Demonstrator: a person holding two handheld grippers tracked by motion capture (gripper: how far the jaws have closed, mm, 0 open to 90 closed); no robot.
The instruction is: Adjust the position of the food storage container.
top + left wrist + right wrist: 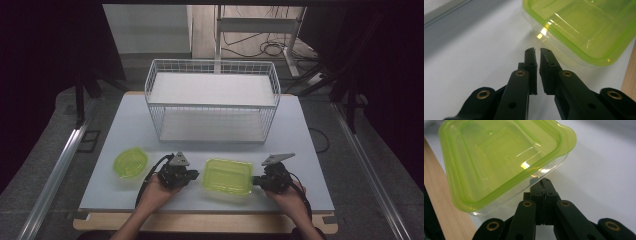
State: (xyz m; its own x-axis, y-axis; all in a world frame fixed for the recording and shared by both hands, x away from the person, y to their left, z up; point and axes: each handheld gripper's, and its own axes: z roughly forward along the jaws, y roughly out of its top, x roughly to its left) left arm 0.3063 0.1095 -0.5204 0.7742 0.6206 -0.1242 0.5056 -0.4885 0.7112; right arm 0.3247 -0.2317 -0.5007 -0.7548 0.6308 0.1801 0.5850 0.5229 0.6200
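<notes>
While both hands rest at the near edge of the white tabletop (130, 120), the square green-lidded container (228, 176) sits between the two grippers. Left gripper (537, 51): jaws almost clenched, a thin slit between the pads, nothing gripped, tips just short of the container's clear wall. Right gripper (543, 182): jaws clenched together, tips against the container's lower wall (whether any rim is pinched, I cannot tell). A round green-lidded container (130, 163) lies left; a wire basket (211, 102) stands behind.

A white wire basket (212, 100) stands at the back of the surface (125, 125), a round green bowl (130, 163) near its left edge.
</notes>
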